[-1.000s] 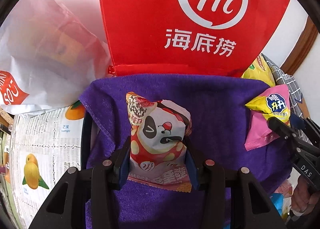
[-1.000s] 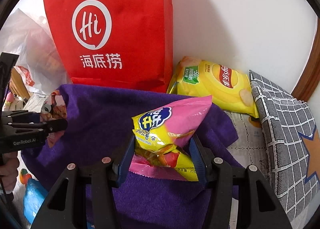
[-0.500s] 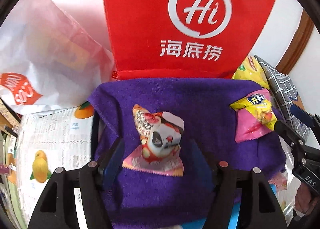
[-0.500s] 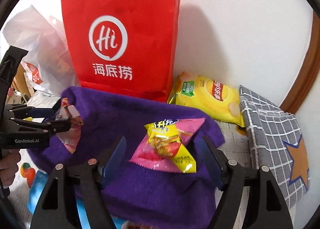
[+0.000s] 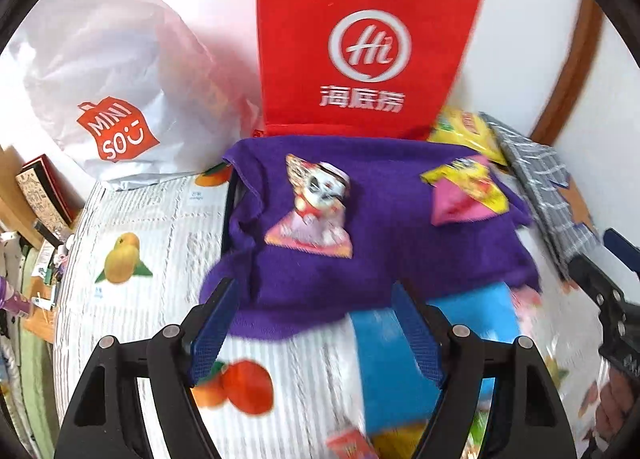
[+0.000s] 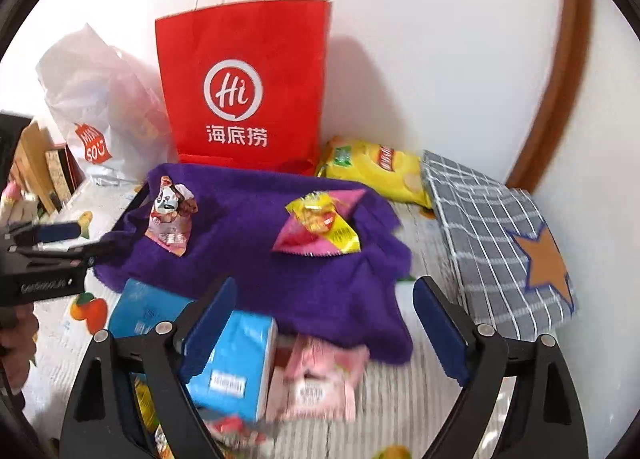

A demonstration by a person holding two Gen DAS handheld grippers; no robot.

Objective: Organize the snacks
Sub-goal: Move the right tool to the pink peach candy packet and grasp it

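"Hi" is printed in white on the red bag [image 6: 244, 99] at the purple cloth's [image 6: 256, 259] back edge; "MINISO" is read on the white bag [image 5: 116, 71]. Both the left gripper [image 5: 316, 323] and right gripper [image 6: 324, 323] have just been opening and are seen spread wide, with nothing held.

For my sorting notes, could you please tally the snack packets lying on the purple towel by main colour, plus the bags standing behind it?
Red-and-white panda packet on the purple towel: 1
Pink-and-yellow packet on the towel: 1
Red paper bag behind: 1
White plastic bag behind: 1
Total: 4
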